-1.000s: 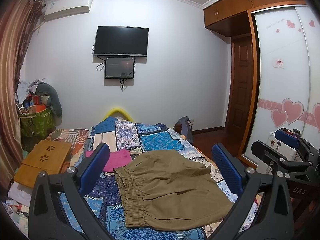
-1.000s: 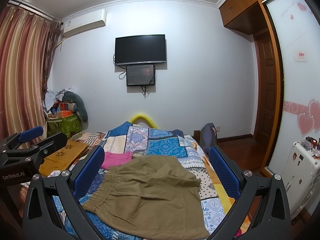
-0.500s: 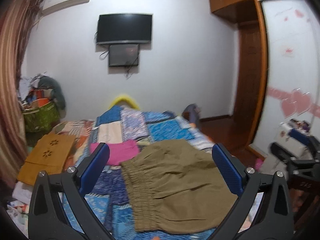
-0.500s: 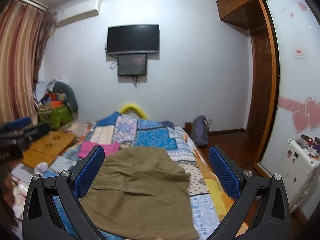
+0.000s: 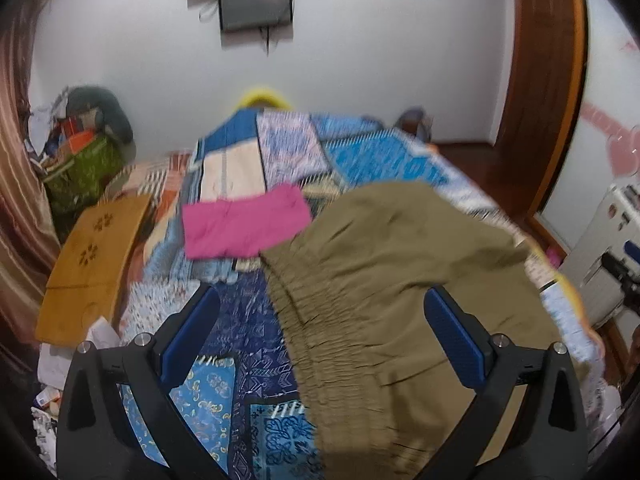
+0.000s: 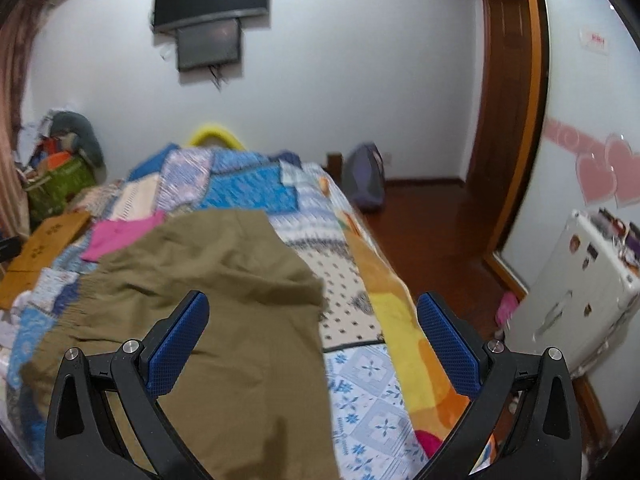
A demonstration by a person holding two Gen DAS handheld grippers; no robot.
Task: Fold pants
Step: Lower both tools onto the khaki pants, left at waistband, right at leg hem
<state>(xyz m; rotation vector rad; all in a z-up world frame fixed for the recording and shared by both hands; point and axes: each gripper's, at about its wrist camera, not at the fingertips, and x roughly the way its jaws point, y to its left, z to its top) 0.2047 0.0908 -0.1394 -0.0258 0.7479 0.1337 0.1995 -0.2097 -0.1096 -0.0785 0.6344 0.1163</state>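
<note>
Pink cloth [image 5: 245, 225] on patchwork quilt [image 5: 224, 364], beside wooden board [image 5: 91, 264]

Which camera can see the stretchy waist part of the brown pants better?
The left wrist view. There the gathered elastic waistband of the pants runs down the middle of the picture, between the open left gripper. In the right wrist view the waistband is only a blurry strip at the pants' left edge.

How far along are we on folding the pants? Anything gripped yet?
Done: the olive pants lie spread on the patchwork bedspread, elastic waistband toward the left side; no fold is visible. In hand: nothing; the left gripper and right gripper are both open above the fabric. Left: grasping the cloth and every fold. A pink garment lies beside the pants.
</note>
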